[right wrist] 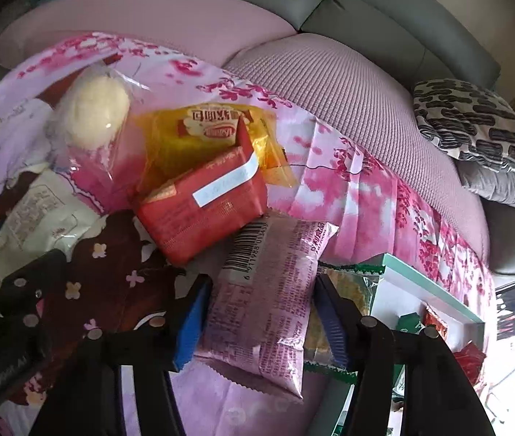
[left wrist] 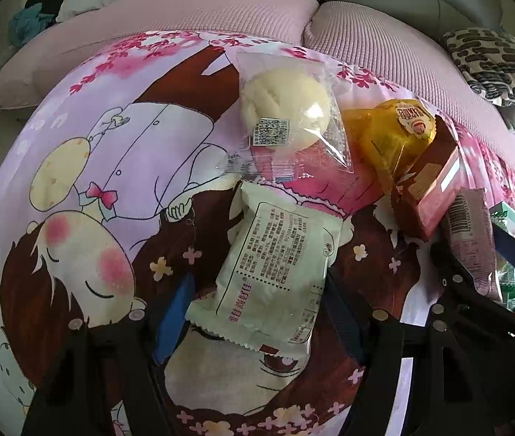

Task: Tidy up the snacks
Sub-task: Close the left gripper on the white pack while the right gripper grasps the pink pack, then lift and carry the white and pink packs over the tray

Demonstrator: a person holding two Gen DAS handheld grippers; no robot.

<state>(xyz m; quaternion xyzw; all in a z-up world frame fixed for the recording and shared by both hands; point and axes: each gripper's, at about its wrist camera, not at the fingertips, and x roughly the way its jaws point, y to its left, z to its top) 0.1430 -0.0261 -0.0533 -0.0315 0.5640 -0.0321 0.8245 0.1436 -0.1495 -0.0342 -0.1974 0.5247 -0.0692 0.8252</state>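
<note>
- left wrist view: the left gripper points down over the printed cloth, its blue pads on either side of the cream packet. the pads sit at the packet's edges; whether they press on it i cannot tell.
- left wrist view: beyond it lie the clear-wrapped bun, the yellow packet and the red packet, crowded together.
- right wrist view: the right gripper straddles the pink packet; the left pad seems to touch its side, the right pad stands just beside it, so a firm hold is unclear.
- right wrist view: a white box with small packets inside sits just to the right, probably the place to put things.
- doing it well, as i judge: squeeze each soft packet gently at its middle, lift straight up clear of the red packet, and avoid dragging the cloth.
</note>
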